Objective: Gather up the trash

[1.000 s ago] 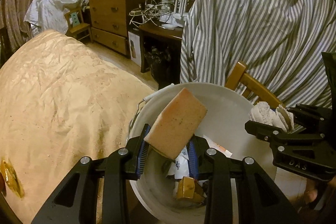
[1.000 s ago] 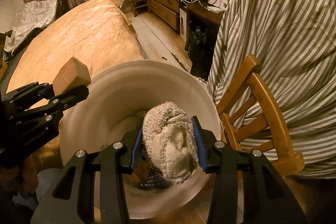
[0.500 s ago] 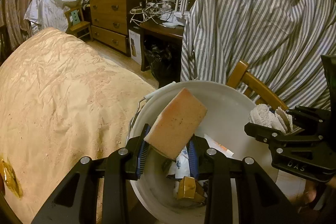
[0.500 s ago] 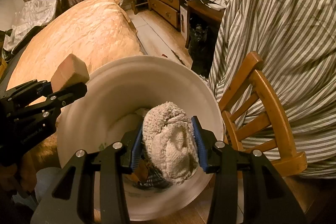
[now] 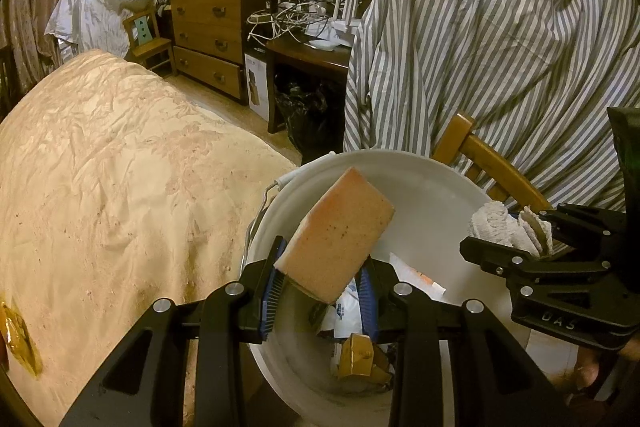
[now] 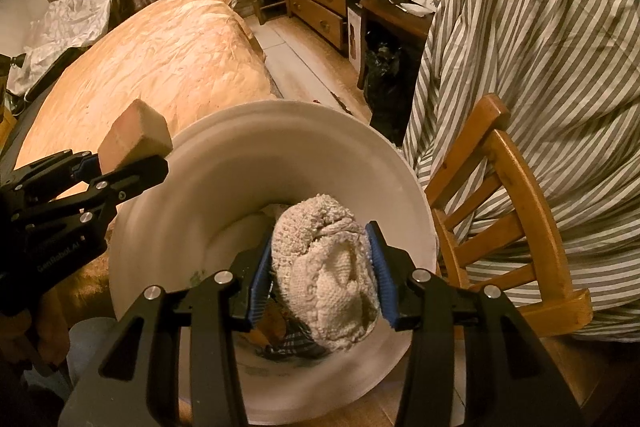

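The left gripper (image 5: 322,287) pinches an orange, speckled rectangular sponge (image 5: 336,239) above the round white plastic bucket (image 5: 436,195). The right gripper (image 6: 318,287) clamps a bunched cream knitted cloth (image 6: 326,283) over the same bucket. The crumpled wrappers (image 5: 352,347) at its bottom are partly hidden by the fingers (image 5: 272,291).

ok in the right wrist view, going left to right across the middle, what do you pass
left gripper holding the sponge → bucket → cloth in the right gripper → wooden chair → striped sheet
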### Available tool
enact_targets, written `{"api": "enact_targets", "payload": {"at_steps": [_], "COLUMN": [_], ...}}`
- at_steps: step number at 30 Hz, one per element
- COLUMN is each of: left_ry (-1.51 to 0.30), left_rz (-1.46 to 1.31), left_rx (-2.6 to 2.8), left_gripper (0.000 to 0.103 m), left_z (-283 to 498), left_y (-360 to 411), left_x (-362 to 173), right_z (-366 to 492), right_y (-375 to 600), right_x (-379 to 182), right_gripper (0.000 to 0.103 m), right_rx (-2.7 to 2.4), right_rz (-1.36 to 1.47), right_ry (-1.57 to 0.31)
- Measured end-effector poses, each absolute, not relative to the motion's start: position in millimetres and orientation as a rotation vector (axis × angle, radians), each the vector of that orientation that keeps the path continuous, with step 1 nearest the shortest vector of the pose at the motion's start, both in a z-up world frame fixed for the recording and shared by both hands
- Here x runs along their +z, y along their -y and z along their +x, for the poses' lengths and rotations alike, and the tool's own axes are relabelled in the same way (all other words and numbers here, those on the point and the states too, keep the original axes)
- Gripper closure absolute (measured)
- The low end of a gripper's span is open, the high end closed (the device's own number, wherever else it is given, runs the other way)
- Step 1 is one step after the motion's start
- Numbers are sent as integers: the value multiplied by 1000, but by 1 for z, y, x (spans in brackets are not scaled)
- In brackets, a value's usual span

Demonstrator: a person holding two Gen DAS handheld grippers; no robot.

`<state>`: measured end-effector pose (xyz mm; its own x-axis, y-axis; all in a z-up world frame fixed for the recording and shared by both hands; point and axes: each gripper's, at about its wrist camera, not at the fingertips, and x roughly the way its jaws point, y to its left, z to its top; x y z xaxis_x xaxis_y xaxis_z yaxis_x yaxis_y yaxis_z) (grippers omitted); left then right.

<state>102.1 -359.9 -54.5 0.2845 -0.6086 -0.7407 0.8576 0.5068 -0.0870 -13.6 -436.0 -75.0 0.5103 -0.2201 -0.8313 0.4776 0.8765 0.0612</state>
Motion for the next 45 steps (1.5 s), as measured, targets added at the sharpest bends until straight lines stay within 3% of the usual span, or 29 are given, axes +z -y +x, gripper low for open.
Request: {"api": "enact_targets", "payload": {"at_steps": [5, 7, 9, 10, 18, 22, 26, 36, 41, 45], "left_ry": [-805, -807, -803, -797, -797, -778, -753, -647, -511, -507], "left_rz": [364, 370, 372, 372, 373, 370, 365, 298, 271, 262], "left_rx": [-1012, -1016, -1006, -1000, -976, -970, -971, -988, -969, -1021], "left_gripper": [69, 62, 30, 27, 19, 13, 5, 5, 5, 5], "left_z": [102, 101, 102, 102, 104, 101, 92, 75, 65, 58], "left_y": [358, 357, 355, 354, 347, 340, 328, 268, 224, 199], "left_x": [-56, -57, -57, -57, -56, -50, -42, -22, 2, 12], "right_z": [-14, -14, -16, -17, -31, -39, -53, -106, -128, -146], "right_y": [437, 438, 439, 438, 440, 426, 398, 315, 273, 242], "right_x": [-76, -77, -75, -74, -63, -49, -28, 29, 28, 21], "right_gripper": [59, 55, 42, 41, 28, 15, 14, 6, 6, 6], "right_rx": [-426, -424, -435, -440, -472, -505, -535, -603, -617, -698], "right_rz": [308, 312, 315, 317, 334, 294, 212, 74, 113, 163], "right_ry": [-946, -949, -936, -931, -873, -820, -738, -479, -374, -357]}}
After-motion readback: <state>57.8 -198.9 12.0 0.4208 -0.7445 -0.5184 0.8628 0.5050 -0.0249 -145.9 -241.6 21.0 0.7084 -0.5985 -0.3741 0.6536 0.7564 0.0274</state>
